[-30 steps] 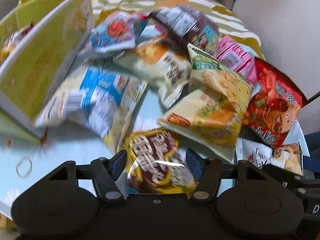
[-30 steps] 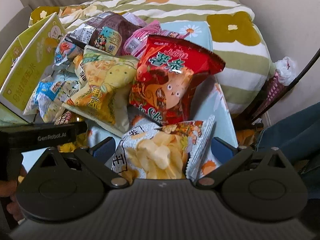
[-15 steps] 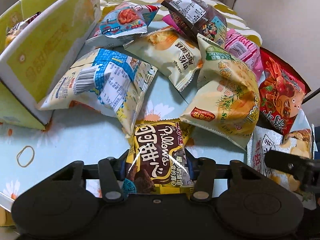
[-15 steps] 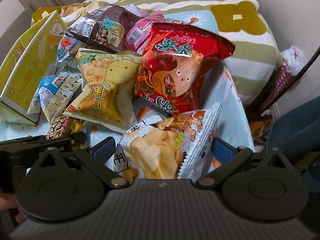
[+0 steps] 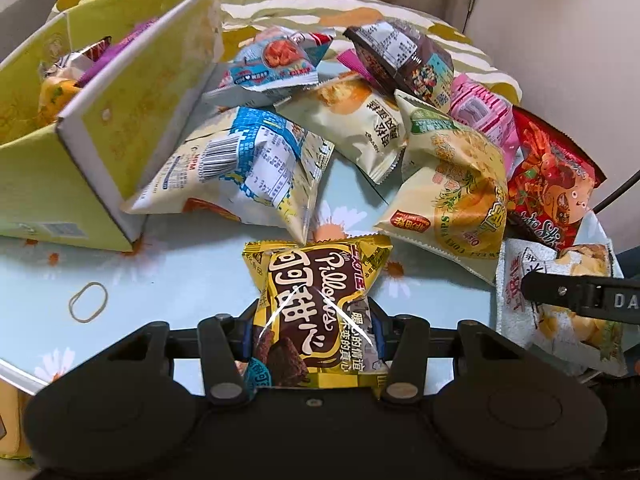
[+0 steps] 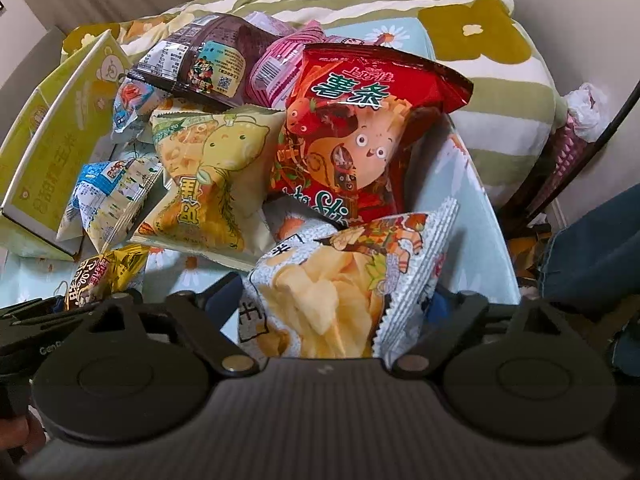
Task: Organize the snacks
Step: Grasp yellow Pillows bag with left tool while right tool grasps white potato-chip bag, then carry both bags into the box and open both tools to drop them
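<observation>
Snacks lie piled beside one green box (image 5: 120,128), about eight packets loose on the table. Left gripper (image 5: 314,340) clamps one gold cocoa packet (image 5: 316,300) just in front of that box; right gripper (image 6: 332,312), jaws closing, straddles one white chip bag (image 6: 340,280).

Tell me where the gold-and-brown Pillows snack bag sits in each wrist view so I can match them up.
Left wrist: Pillows bag bottom centre, clamped in the left gripper.
Right wrist: same bag at the lower left edge, partly hidden behind black gripper parts.
Shared landmark: the yellow puffs bag, beyond the Pillows bag in both.
</observation>
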Available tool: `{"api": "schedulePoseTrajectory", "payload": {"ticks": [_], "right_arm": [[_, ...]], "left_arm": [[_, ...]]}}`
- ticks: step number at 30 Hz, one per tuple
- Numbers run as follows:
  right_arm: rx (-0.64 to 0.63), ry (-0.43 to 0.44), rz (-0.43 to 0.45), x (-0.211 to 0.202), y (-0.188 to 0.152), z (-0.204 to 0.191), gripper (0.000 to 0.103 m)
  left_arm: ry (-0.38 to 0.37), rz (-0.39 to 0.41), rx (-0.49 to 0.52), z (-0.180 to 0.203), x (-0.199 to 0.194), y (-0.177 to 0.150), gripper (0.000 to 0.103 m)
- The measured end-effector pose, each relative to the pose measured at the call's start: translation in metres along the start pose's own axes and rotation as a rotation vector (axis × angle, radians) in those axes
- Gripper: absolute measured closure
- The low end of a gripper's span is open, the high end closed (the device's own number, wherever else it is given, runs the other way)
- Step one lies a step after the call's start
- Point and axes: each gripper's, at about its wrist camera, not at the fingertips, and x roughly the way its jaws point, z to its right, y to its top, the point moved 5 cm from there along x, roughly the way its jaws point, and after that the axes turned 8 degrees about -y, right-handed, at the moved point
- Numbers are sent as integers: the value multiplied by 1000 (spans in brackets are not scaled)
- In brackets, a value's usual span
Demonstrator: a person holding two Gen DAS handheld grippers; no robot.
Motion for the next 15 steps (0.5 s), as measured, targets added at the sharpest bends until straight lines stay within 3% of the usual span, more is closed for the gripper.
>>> {"api": "schedulePoseTrajectory", "payload": {"ticks": [3, 7, 15], "right_arm": [[-17, -7, 6, -5, -2, -2, 16], [-19, -6, 21, -14, -4, -4, 22], [-28, 2, 67, -43, 0, -11, 23]], "left_arm": [[-4, 16, 1, 0, -8, 0, 49], [-6, 44, 4, 1, -20, 1, 49], [-23, 108, 17, 5, -51, 11, 49]]}}
